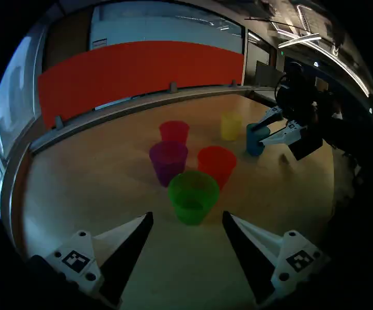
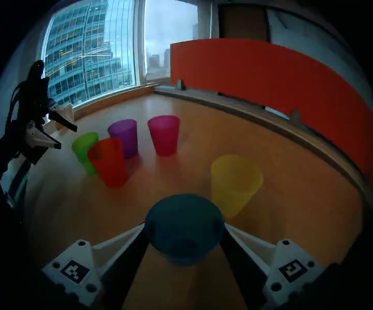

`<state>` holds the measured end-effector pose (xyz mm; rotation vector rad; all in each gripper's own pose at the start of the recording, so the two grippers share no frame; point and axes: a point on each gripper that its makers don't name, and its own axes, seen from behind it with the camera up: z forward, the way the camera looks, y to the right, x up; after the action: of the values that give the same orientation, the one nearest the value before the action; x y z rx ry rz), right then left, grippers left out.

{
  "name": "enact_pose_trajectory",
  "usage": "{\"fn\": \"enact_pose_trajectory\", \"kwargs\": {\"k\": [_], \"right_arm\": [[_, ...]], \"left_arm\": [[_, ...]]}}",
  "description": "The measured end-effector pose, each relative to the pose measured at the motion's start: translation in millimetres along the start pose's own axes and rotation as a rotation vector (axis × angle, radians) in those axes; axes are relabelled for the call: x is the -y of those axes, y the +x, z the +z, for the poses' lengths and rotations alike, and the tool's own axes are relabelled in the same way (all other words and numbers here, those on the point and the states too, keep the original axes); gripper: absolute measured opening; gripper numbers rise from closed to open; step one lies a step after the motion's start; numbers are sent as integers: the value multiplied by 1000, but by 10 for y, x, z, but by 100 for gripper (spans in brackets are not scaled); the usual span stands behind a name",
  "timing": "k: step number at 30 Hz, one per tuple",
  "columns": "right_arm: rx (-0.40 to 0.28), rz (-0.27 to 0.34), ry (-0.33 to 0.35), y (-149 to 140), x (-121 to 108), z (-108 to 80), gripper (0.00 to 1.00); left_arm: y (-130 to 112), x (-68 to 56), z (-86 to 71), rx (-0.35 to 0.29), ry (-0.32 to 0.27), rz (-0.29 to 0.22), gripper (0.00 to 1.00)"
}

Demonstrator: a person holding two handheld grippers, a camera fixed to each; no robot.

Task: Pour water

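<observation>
Close in, the right gripper [image 2: 185, 233] has both fingers [image 2: 118, 249] pressed against the sides of a blue plastic cup [image 2: 185, 225], which sits squarely between the tips. In the left gripper view the same cup stands upright in that grip, its long axis near vertical, wider mouth up and narrower base down by the wooden table [image 1: 98, 175]. Whether the base touches the wood cannot be told. Its inside is too dark to show any contents.

The left gripper [image 1: 186, 216] has its fingers spread wide apart and holds nothing. Just ahead of the gap between them a green cup [image 1: 192, 196] stands upright on the table with its mouth open to the camera. The inside shows only green plastic, and any water in it cannot be made out.

Behind the green cup stand a purple cup [image 1: 168, 161] and a red cup [image 1: 216, 164] side by side, close together. A magenta cup [image 1: 174, 132] stands farther back. A yellow cup [image 1: 231, 125] stands apart from this cluster, just beside the blue one. All are upright and translucent, their contents unclear.

Beyond the far table edge runs a red partition panel [image 1: 135, 72]. In the right gripper view, windows [image 2: 93, 46] look out on tall buildings.
</observation>
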<state>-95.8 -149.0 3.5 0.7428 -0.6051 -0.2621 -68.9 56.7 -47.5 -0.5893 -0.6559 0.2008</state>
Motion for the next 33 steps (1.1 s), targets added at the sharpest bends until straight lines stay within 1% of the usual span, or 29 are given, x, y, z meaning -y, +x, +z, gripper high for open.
{"fn": "enact_pose_trajectory", "kwargs": {"k": [10, 12, 14, 18, 27, 33], "right_arm": [[13, -3, -5, -75, -7, -15, 92], [20, -5, -7, -96, -6, -21, 95], [26, -8, -11, -119, -4, -26, 100], [30, -11, -17, -146, 7, -60, 100], [13, -13, -56, -181, -29, -288, 100], [-15, -9, -98, -178, -73, -497, 100]], "left_arm": [[-3, 0, -38, -6, 4, 0, 100], [-3, 1, -40, -7, 5, -1, 100], [-4, 4, -46, -10, 6, -3, 100], [-8, 21, -55, -16, 11, -9, 100], [-1, 100, -139, -48, 45, -37, 100], [48, 192, -210, -84, 89, -46, 100]]}}
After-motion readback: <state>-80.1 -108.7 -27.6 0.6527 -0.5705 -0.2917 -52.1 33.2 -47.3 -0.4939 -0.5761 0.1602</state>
